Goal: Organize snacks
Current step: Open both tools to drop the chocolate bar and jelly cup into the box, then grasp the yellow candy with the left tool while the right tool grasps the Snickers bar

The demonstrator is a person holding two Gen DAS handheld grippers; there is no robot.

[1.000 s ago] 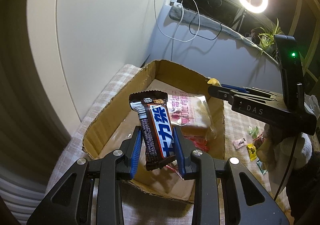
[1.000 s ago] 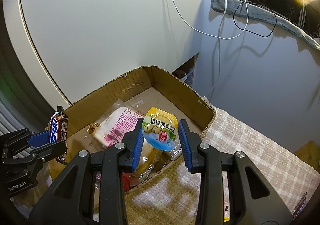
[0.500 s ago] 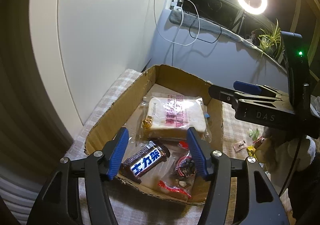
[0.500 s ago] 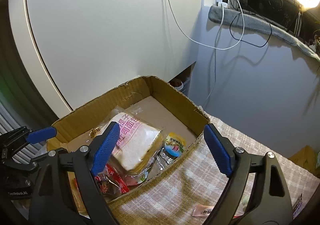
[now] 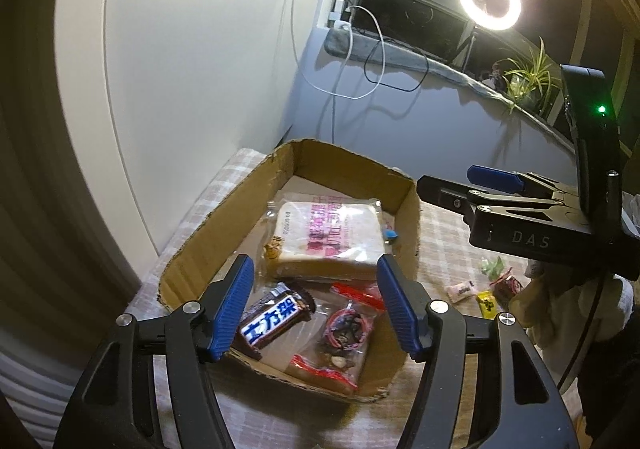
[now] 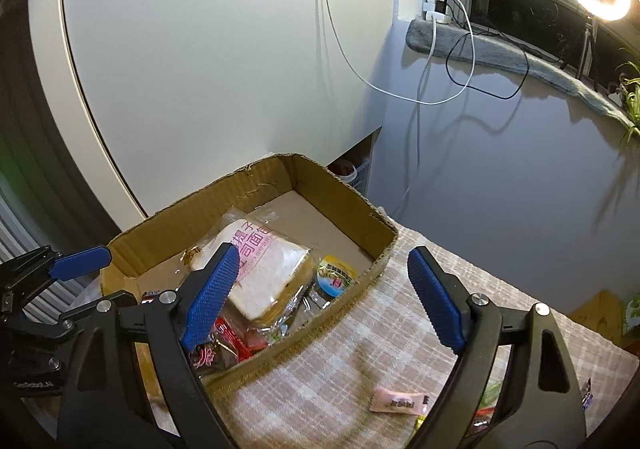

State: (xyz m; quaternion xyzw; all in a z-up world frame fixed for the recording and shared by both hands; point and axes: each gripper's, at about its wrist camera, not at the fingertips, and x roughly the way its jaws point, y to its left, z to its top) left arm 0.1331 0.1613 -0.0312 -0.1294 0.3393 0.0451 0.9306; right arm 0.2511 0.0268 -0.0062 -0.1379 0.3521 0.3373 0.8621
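here, one shallow cardboard box (image 5: 352, 169) with ragged corrugated rims sits on a checked woven cloth (image 6: 332, 365). inside it lie one brown chocolate bar (image 5: 276, 319) in glossy wrap with white letters on blue at 7 o'clock, one square bread slice (image 5: 324, 239) in clear printed film at centre, one clear packet (image 5: 340, 341) with red seals at 5 o'clock, and one small round yellow-lidded cup (image 6: 334, 281) at 3 o'clock. the left gripper (image 5: 316, 307) hangs over the box's near edge, its jaws opening with nothing pinched between them. the right gripper (image 6: 320, 295) is spread wide and empty. one pink wrapped candy (image 6: 398, 403) lies on the cloth outside, at 5 o'clock of the box.
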